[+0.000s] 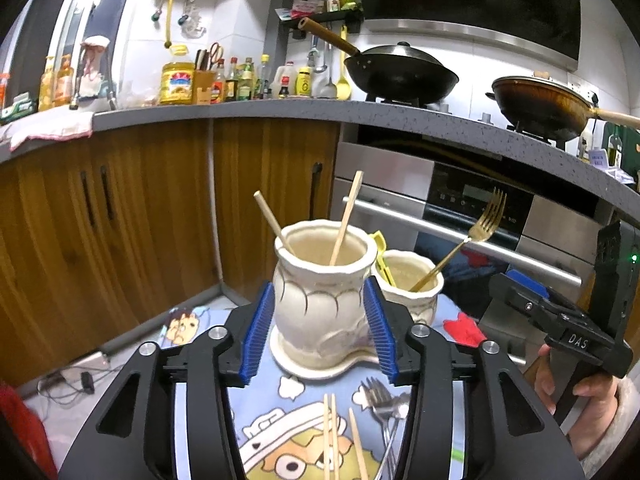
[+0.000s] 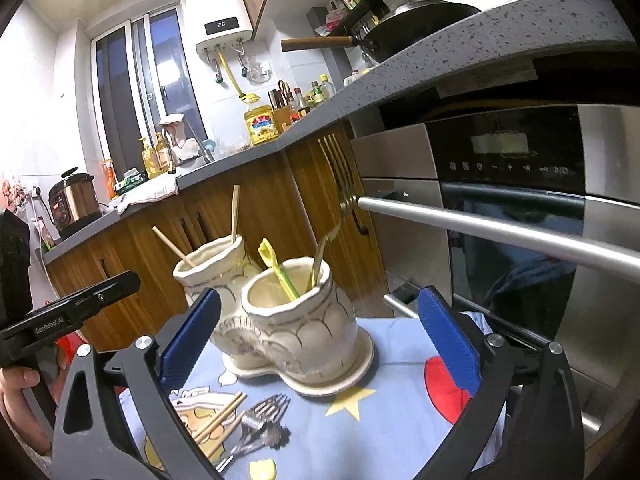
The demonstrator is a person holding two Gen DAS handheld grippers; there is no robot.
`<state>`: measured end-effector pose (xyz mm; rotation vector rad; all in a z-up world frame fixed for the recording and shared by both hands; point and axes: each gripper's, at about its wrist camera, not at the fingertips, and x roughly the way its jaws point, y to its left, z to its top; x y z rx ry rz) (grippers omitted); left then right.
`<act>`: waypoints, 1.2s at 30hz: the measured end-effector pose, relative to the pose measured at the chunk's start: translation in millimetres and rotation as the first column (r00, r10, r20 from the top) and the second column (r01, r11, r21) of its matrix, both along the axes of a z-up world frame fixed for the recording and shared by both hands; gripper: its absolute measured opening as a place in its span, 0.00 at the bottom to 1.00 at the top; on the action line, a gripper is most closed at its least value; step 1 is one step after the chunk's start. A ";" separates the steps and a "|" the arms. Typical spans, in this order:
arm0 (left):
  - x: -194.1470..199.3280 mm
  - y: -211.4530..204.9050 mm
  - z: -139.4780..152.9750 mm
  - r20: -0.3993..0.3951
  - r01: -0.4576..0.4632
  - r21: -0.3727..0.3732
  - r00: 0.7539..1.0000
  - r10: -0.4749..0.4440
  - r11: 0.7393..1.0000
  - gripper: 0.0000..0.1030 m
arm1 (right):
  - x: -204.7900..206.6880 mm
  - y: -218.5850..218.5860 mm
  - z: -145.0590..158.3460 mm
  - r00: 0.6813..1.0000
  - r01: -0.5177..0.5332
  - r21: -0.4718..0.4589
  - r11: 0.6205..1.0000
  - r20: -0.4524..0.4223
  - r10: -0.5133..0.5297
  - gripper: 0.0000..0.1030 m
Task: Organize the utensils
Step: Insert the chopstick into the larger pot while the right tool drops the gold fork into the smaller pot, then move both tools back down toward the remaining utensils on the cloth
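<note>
Right now two cream ceramic holders stand joined on one shared base, near the far edge of the cartoon-printed cloth that covers the small table. The taller holder has two wooden chopsticks standing in it, leaning apart. The shorter holder carries one gold fork and one yellow-green plastic fork.

Loose on the cloth, toward its near edge, lie three more chopsticks and a small heap of silver forks. At least two fork heads show there, but the handles overlap and run out of view, so the true count is hard to make out.

The left gripper has its blue pads to either side of the taller holder, close to its walls, and whether they touch the ceramic I cannot tell from here. The right gripper has its fingers spread wide with the shorter holder between them, clear gaps on both sides, nothing held.

Each gripper's handle shows in the other's view, with part of a hand wrapped round it; the rest of the person is cut off. The table's own edges are hidden under the cloth.
</note>
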<state>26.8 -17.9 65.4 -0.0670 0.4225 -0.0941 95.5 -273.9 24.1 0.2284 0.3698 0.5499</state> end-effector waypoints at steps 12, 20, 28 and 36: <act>-22.4 8.3 -31.3 -0.095 -0.025 0.025 0.995 0.028 0.999 0.59 | -23.6 -12.0 -16.2 0.999 -0.002 -0.033 0.999 -0.040 0.001 0.95; -31.0 13.5 -64.5 -0.220 -0.030 0.053 0.975 0.041 0.998 0.61 | -35.2 -8.2 -31.5 0.997 -0.027 -0.074 0.997 -0.079 0.021 0.95; -23.5 1.7 -95.1 -0.385 0.040 0.089 0.923 -0.003 0.995 0.52 | -41.6 1.1 -35.2 0.996 -0.057 -0.118 0.991 -0.075 0.049 0.95; -19.0 -11.2 -99.8 -0.444 0.109 0.104 0.894 -0.052 0.989 0.26 | -41.7 3.5 -35.7 0.995 -0.061 -0.132 0.989 -0.084 0.050 0.95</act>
